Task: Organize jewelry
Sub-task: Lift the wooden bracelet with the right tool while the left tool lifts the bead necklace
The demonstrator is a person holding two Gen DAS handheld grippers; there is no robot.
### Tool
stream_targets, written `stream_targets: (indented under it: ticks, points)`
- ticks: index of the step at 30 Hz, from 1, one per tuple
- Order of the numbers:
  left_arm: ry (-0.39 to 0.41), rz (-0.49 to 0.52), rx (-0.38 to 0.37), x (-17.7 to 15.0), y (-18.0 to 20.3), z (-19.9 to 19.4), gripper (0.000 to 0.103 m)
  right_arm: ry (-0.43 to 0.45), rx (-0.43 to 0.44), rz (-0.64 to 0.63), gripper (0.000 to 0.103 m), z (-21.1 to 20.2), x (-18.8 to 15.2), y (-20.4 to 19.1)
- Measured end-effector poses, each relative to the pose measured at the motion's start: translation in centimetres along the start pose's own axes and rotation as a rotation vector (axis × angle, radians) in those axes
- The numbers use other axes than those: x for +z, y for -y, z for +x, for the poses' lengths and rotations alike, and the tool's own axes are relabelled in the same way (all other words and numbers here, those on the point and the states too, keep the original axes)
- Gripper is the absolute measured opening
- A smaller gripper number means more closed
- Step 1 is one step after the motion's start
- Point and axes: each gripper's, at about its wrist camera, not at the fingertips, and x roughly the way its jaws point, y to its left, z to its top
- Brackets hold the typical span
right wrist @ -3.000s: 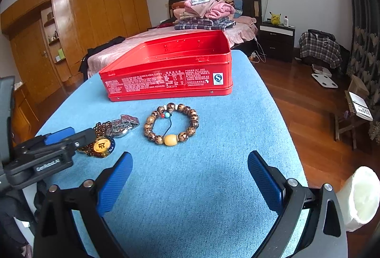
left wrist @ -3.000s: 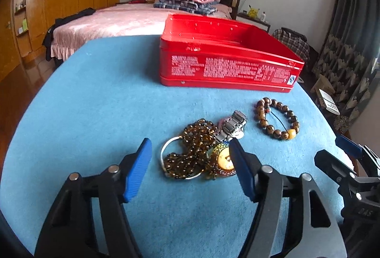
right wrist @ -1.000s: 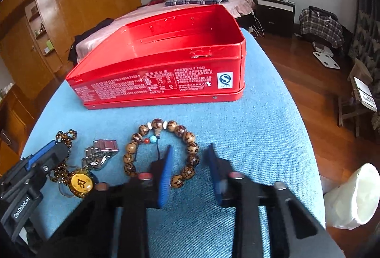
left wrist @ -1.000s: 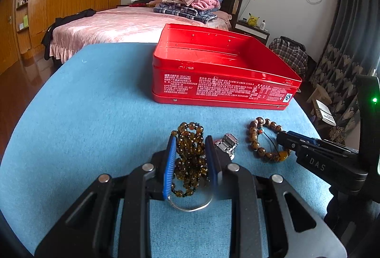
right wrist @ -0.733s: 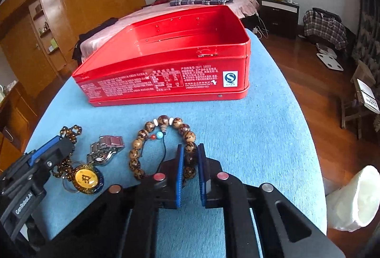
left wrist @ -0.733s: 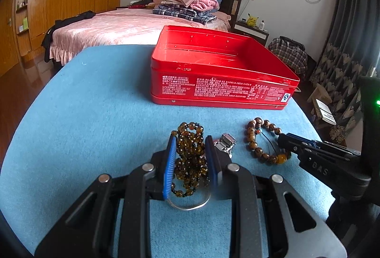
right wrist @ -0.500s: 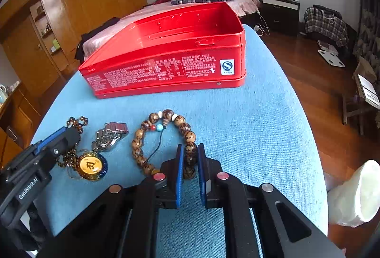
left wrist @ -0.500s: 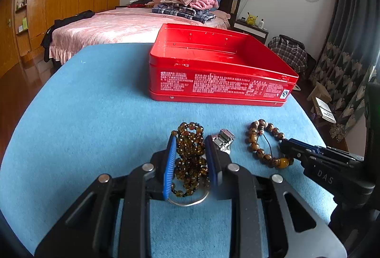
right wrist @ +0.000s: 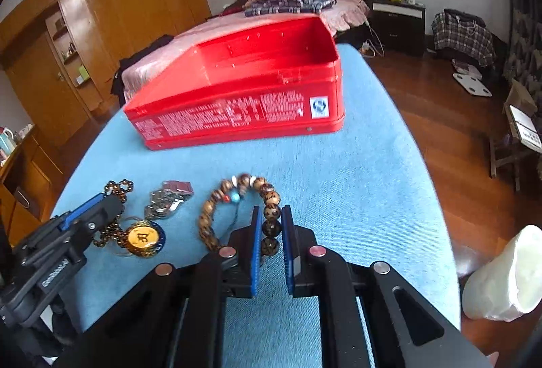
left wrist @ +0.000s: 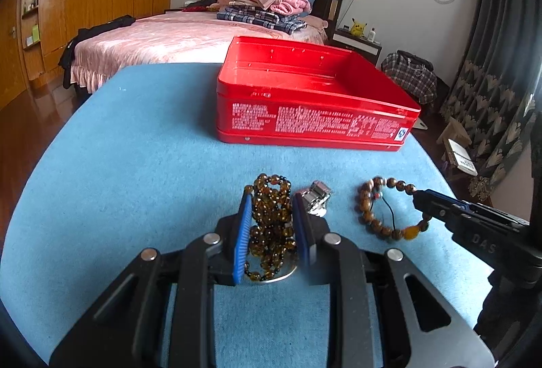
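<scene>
With the left hand-held gripper (left wrist: 271, 225) clamped on the brown bead necklace (left wrist: 271, 215) and the right hand-held gripper (right wrist: 270, 229) pinching the wooden bead bracelet (right wrist: 237, 198), the open red tin (left wrist: 315, 103) lies at twelve o'clock of both, its long side facing them.

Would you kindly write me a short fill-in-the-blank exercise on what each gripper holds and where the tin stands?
1. The left gripper is shut on the dark ____.
2. The right gripper is shut on the wooden ____.
3. The tin is coloured ____.
4. The cloth under the jewelry is ____.

Missing words: necklace; bracelet; red; blue
</scene>
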Motion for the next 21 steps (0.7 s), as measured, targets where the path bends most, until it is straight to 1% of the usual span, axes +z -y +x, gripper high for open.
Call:
stream_targets:
  ticks: [4,5,6,11,14,17,19,20,21]
  points:
    - [0.021,-0.002,-0.008,0.6,0.2,-1.0,0.019,0.023,0.01,-0.022,0.011,-1.6,0.5,-0.6]
    - [0.025,-0.001,-0.009,0.7,0.3,-1.2,0.017,0.027,0.013,-0.024,0.011,-1.8,0.7,-0.8]
    - [0.032,0.001,-0.013,0.8,0.4,-1.4,0.013,0.034,0.018,-0.028,0.011,-2.2,0.8,-1.0]
    - [0.039,-0.006,-0.036,0.8,0.4,-2.3,0.012,0.055,0.033,-0.037,0.011,-3.3,1.3,-1.2]
    - [0.002,-0.003,-0.034,0.3,0.1,-1.5,0.012,0.038,0.036,-0.036,0.011,-3.0,1.0,-1.0]
    - [-0.042,-0.026,-0.036,-0.8,-0.5,-0.6,0.012,0.017,0.036,-0.028,0.011,-2.6,0.3,-0.7]
    - [-0.056,-0.03,-0.039,-1.4,-0.8,-0.2,0.012,0.003,0.034,-0.018,0.011,-2.2,-0.3,-0.3]
    - [-0.059,-0.028,-0.041,-1.7,-0.8,-0.1,0.013,-0.002,0.035,-0.013,0.011,-2.1,-0.6,-0.2]
    - [-0.061,-0.024,-0.033,-1.8,-0.6,0.0,0.017,-0.009,0.036,-0.009,0.011,-1.9,-0.7,0.0]
